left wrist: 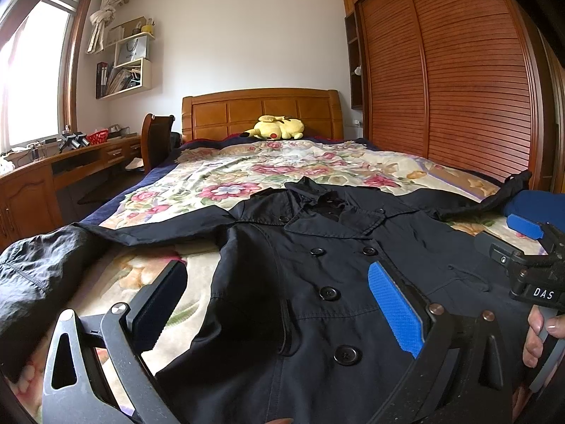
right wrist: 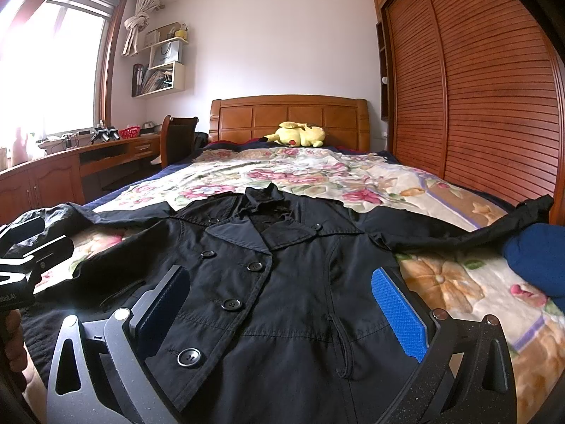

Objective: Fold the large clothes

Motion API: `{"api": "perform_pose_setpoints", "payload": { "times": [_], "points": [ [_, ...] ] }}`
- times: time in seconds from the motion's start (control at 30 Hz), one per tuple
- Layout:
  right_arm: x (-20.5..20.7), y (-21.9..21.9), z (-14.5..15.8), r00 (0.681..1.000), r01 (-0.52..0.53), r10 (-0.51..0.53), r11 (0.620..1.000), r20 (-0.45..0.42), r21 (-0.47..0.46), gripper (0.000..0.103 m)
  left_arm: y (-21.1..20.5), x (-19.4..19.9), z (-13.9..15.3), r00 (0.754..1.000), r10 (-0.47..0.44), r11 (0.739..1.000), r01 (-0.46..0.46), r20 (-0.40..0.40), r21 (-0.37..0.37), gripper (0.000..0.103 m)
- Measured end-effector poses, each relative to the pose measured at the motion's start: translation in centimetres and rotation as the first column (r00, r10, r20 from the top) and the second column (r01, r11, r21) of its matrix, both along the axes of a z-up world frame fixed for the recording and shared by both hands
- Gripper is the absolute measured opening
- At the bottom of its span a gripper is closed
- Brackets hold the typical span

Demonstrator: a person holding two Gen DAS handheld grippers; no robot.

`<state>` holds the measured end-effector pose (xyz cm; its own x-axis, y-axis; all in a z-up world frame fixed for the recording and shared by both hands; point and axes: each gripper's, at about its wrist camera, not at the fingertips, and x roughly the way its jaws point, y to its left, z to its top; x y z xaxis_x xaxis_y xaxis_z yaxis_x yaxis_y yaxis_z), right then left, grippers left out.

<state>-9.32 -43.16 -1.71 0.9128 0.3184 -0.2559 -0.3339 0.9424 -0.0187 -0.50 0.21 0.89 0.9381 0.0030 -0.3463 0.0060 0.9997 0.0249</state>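
Note:
A black double-breasted coat (left wrist: 317,247) lies flat, front up, on the floral bedspread (left wrist: 229,173), collar toward the headboard, sleeves spread to both sides. My left gripper (left wrist: 279,293) is open and empty, hovering over the coat's lower left front. The right gripper (left wrist: 522,236) shows at the right edge of that view. In the right wrist view the coat (right wrist: 282,265) fills the foreground and my right gripper (right wrist: 282,300) is open and empty above its lower right front. The left gripper (right wrist: 31,243) shows at the left edge there.
A yellow plush toy (left wrist: 279,129) lies by the wooden headboard (left wrist: 261,109). A dark blue fabric item (right wrist: 536,254) lies at the bed's right side. A slatted wardrobe (left wrist: 441,70) stands right of the bed; a desk (left wrist: 70,162) and chair (left wrist: 155,141) stand left.

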Motion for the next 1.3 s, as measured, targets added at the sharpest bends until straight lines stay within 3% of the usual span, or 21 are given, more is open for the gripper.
{"api": "perform_pose_setpoints", "payload": {
  "times": [1.03, 1.3],
  "points": [
    [0.0, -0.2, 0.0, 1.000, 0.001, -0.001, 1.000, -0.002, 0.003, 0.102, 0.2, 0.1, 0.3, 1.000, 0.000, 1.000, 0.000, 0.005, 0.000, 0.103],
    [0.0, -0.2, 0.0, 1.000, 0.001, -0.001, 1.000, -0.001, 0.003, 0.102, 0.4, -1.1, 1.5, 1.000, 0.004, 1.000, -0.004, 0.006, -0.001, 0.103]
  ]
}}
